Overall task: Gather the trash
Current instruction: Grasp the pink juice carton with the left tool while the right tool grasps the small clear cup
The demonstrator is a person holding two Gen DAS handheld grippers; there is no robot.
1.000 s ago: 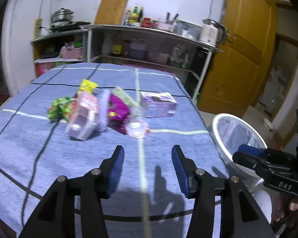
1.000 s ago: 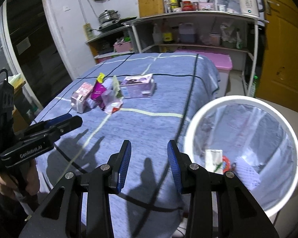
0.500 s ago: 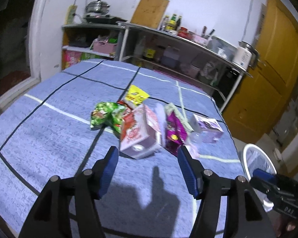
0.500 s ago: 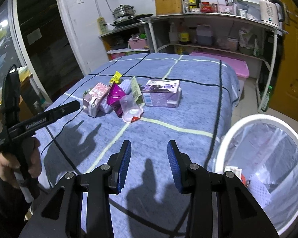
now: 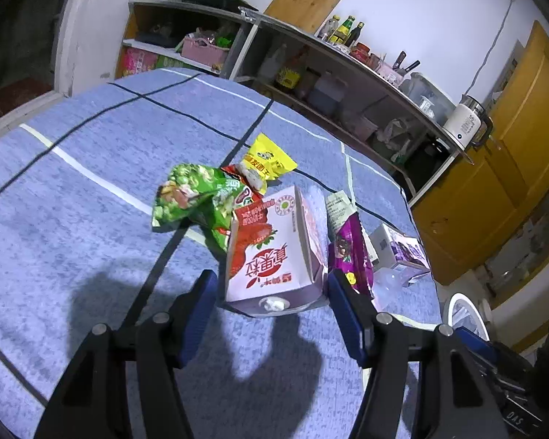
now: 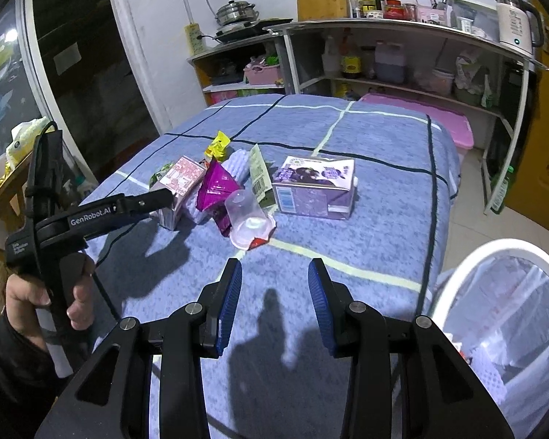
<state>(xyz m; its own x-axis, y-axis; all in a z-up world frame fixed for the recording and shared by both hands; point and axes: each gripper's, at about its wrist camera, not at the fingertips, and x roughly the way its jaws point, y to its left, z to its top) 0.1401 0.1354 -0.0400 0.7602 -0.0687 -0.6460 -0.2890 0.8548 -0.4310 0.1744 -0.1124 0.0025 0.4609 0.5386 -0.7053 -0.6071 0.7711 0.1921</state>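
The left hand-held gripper (image 5: 272,305) is wide open, with one blue finger on each side of the near end of a pink strawberry milk carton (image 5: 271,256), not squeezing it yet. The carton lies on its side on the bench (image 5: 73,190), which has a blue checked cloth. Touching it are a green snack bag (image 5: 190,197) and a yellow wrapper (image 5: 265,162) behind, and a purple wrapper (image 5: 349,252) on its right. A purple carton (image 6: 313,186) and a clear plastic cup (image 6: 249,217) lie close by. The right hand-held gripper (image 6: 274,300) is open too and holds nothing. It hangs over the bench edge, beside a white trash bin (image 6: 457,278) with a bag inside.
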